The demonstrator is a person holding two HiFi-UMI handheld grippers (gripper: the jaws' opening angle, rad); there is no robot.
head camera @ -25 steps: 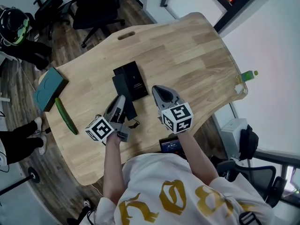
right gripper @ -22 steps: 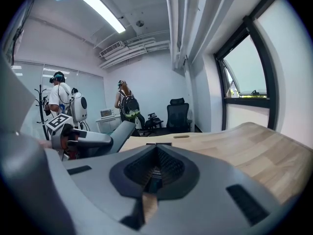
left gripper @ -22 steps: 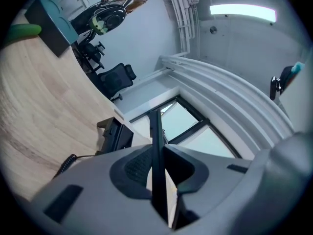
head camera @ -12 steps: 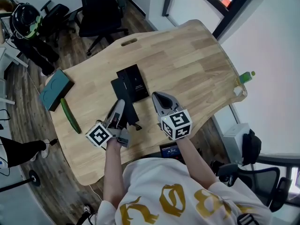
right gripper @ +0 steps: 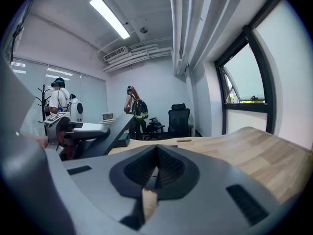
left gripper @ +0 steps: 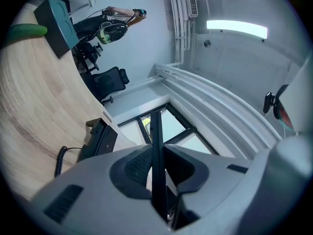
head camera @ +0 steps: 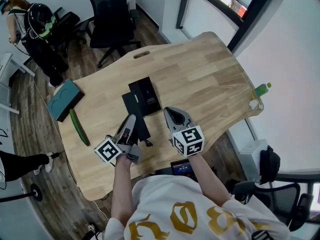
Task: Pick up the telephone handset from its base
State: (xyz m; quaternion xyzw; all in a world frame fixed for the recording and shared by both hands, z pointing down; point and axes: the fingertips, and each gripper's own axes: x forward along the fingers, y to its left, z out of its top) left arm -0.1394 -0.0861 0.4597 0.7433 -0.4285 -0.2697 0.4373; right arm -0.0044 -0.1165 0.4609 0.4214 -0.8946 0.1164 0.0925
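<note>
The black telephone base (head camera: 146,95) lies on the wooden table (head camera: 210,69). My left gripper (head camera: 130,120) is shut on the long black handset (head camera: 136,109), which hangs a little above the table just in front of the base. In the left gripper view the handset (left gripper: 156,146) shows as a thin black bar pinched between the jaws, with the base (left gripper: 99,140) and the coiled cord (left gripper: 59,158) at the left. My right gripper (head camera: 170,111) hovers to the right of the handset, shut and holding nothing. The right gripper view shows the handset (right gripper: 110,133) at the left.
A green cucumber (head camera: 80,127) and a teal box (head camera: 65,99) lie at the table's left end. A green bottle (head camera: 262,89) stands beyond the right edge. Black office chairs (head camera: 112,14) and a person (head camera: 35,24) are behind the table.
Both grippers have risen slightly and drawn back toward the person. The handset has come along in the left gripper. Neither gripper's jaws have changed.
</note>
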